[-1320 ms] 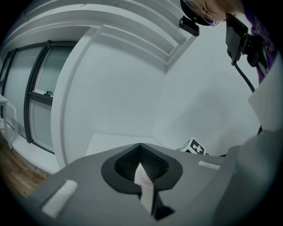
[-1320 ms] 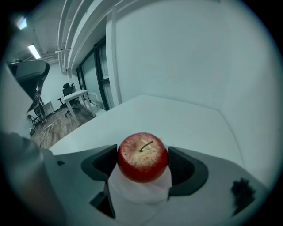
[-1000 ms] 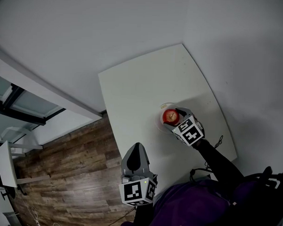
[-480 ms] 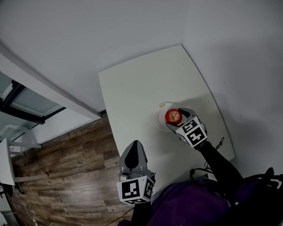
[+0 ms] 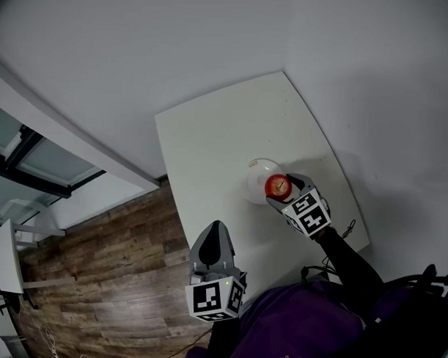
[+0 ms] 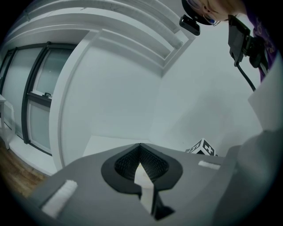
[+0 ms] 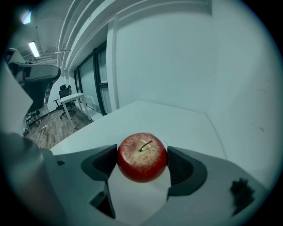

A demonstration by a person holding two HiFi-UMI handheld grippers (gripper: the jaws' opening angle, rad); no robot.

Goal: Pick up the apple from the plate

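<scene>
Head view: the apple is seen gripped in the right claw at the rim of the plate on the white surface; the left claw is held well apart. Left gripper view: jaws are closed, nothing between. Right gripper view: the apple is clamped on both sides; grasp judged done, lift clear remaining.

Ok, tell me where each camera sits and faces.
Head view: on the person's head, facing steeply down at table, plate, left gripper, right gripper, a sleeve.
Left gripper view: on the left gripper, along its shut jaws toward a wall.
Right gripper view: on the right gripper, along jaws shut on the apple.
Shared: the apple, in head and right gripper views.
</scene>
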